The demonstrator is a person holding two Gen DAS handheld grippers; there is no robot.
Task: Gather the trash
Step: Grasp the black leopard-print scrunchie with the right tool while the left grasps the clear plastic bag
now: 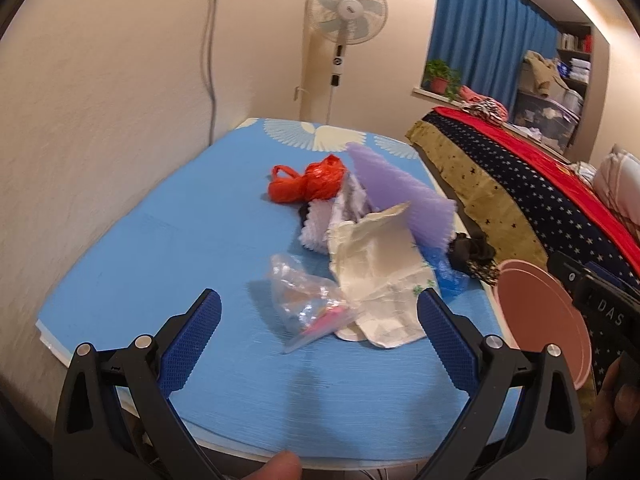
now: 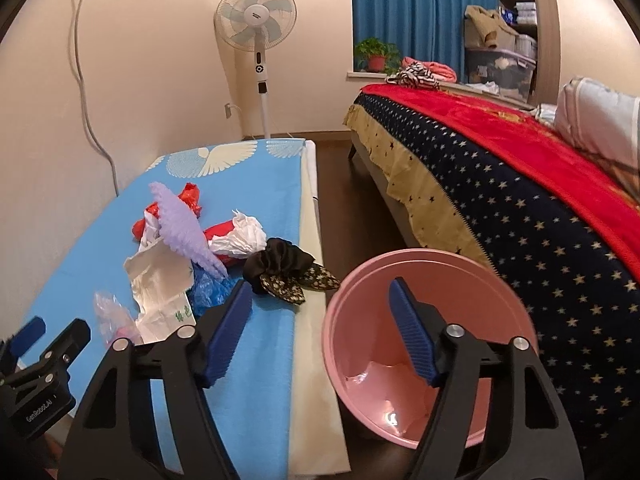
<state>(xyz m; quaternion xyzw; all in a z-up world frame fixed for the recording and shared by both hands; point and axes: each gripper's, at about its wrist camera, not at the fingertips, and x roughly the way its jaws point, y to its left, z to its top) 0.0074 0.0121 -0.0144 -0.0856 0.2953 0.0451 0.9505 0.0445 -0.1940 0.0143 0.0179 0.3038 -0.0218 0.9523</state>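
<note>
Looking out from the left wrist, the left tongs (image 1: pixel 320 320) are standing wide apart and are grasping nothing. They are hanging low over the blue table (image 1: pixel 140 272). A clear plastic bag (image 1: pixel 304 296) is lying on the table between the two blue fingers (image 1: pixel 192 344), not touching them. Just behind it a crumpled white paper (image 1: pixel 376 272) is resting, and a purple foam sheet (image 1: pixel 396 192) is leaning up behind that. An orange plastic bag (image 1: pixel 312 182) is lying farther back. A pink bowl (image 1: pixel 540 320) is showing at the right edge.

Looking out from the right wrist, the right tongs (image 2: pixel 320 312) are partly spread. Their right finger is sitting inside the pink bowl (image 2: pixel 472 280) and their left finger is outside it, over the table (image 2: pixel 260 380). The bowl's near rim is passing between them, but I cannot tell whether they are squeezing it. The bowl is sitting beside the table, next to the bed (image 2: pixel 540 208). A black scrunchie (image 2: pixel 284 264) and a blue bag (image 2: pixel 208 288) are lying near the left finger.
</note>
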